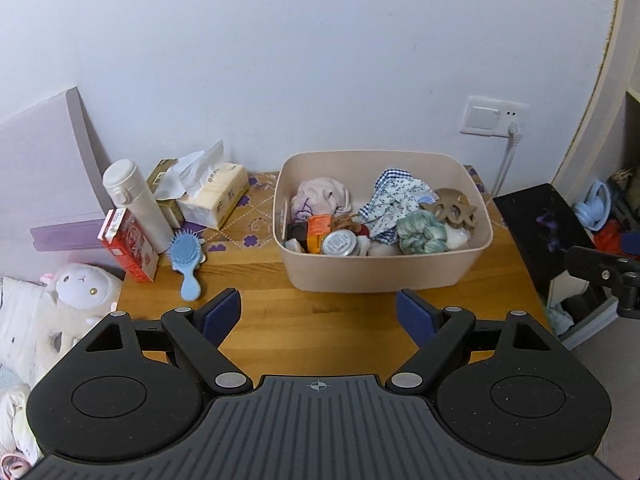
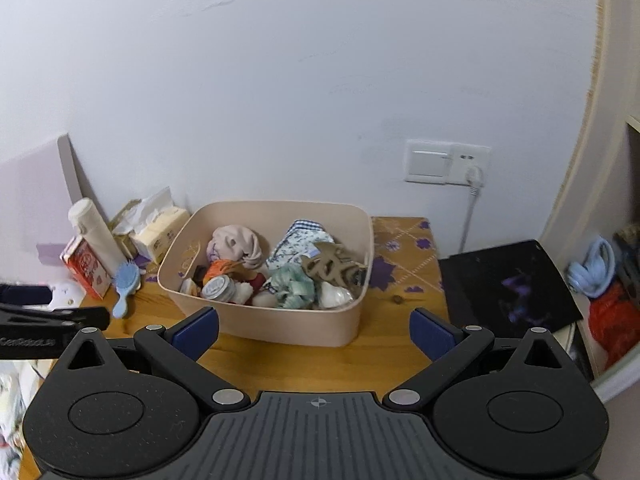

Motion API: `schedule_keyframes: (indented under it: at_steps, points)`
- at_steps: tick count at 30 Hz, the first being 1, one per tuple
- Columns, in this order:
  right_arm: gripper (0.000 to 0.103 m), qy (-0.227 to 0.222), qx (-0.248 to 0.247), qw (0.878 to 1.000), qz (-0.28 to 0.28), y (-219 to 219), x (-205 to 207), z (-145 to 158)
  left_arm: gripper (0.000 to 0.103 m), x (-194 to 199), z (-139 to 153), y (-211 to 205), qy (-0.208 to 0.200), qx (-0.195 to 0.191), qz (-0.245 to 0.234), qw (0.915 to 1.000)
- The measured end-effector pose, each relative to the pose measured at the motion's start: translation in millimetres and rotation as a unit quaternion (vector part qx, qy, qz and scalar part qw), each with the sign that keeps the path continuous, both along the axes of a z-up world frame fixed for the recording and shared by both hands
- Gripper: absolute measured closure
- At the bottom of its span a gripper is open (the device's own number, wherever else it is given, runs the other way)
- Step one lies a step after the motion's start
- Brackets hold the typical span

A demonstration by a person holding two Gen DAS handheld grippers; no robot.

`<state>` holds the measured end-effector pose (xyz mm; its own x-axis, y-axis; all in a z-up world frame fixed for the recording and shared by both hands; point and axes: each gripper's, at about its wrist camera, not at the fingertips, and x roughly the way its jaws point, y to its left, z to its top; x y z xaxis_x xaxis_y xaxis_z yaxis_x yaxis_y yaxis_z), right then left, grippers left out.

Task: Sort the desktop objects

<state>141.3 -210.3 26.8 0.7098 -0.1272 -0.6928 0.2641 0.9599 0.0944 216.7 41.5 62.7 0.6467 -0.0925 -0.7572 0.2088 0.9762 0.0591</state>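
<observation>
A beige bin stands on the wooden desk, filled with cloths, a round tin, an orange item and a wooden hair claw. At the desk's left stand a white bottle, a red carton, a tissue pack and a blue hairbrush. My left gripper is open and empty, in front of the bin. My right gripper is open and empty, before the bin's near wall.
A white plush toy lies off the desk's left edge. A black panel stands to the right of the desk. A wall socket with a plugged cable is behind. The other gripper shows at the left edge of the right wrist view.
</observation>
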Motion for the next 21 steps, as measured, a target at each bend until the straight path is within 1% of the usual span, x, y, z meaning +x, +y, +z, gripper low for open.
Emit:
schedule_keyframes:
  at_steps: [3, 9, 15, 21]
  points:
    - [0.000, -0.002, -0.001, 1.000, -0.008, -4.5, -20.9, 1.4, 0.017, -18.4, 5.8, 3.5, -0.007, 0.001, -0.002, 1.0000]
    - [0.000, 0.003, -0.024, 0.999, -0.023, -10.8, -60.5, 10.7, 0.017, -50.9, 16.5, 7.0, -0.014, 0.001, -0.007, 0.9999]
    - [0.000, 0.000, -0.024, 0.999, -0.041, -14.3, -96.3, 23.2, 0.017, -81.1, 30.1, 5.0, -0.023, 0.000, -0.015, 0.9996]
    - [0.000, 0.003, -0.024, 0.999, -0.038, -6.9, -124.3, 34.2, 0.017, -110.3, 44.1, 1.4, -0.023, -0.003, -0.025, 0.9994]
